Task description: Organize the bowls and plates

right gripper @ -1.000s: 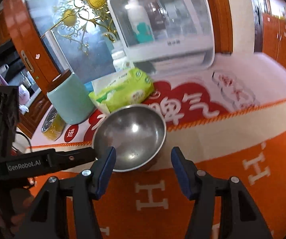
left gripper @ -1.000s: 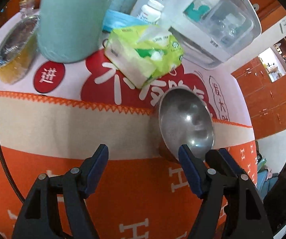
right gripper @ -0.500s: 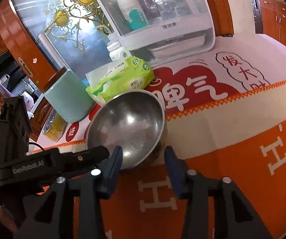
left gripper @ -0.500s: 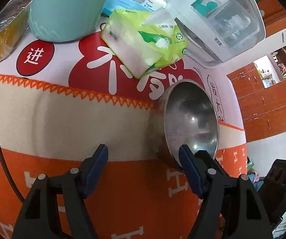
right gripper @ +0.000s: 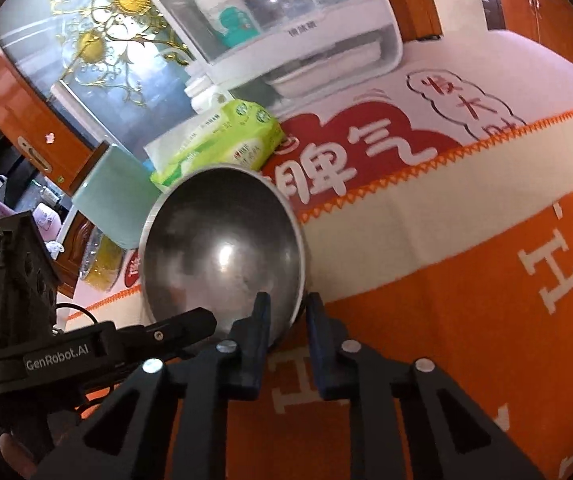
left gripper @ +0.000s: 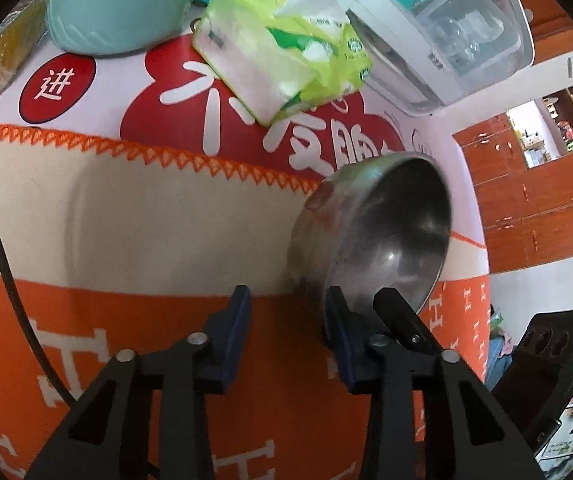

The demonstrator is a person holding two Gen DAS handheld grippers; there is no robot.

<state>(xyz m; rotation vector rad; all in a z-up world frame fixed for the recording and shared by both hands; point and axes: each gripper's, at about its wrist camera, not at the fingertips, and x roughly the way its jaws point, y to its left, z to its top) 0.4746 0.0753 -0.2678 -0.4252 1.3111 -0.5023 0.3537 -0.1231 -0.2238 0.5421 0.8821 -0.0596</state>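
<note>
Right gripper (right gripper: 286, 312) straddles the near rim of the steel bowl (right gripper: 222, 248): one finger inside, one outside, jaws just drawn in and pinching the thin wall. Bowl sits straight ahead, just beyond the fingertips, tilted up off the orange cloth (right gripper: 466, 320). Left gripper (left gripper: 286, 312) has also been closing, yet grips nothing; jaws part-way shut over bare cloth, bowl (left gripper: 390, 240) just beside its right-hand finger. Round, so no long axis. Right hand nearer and holding, so probably a lift from that rim.
</note>
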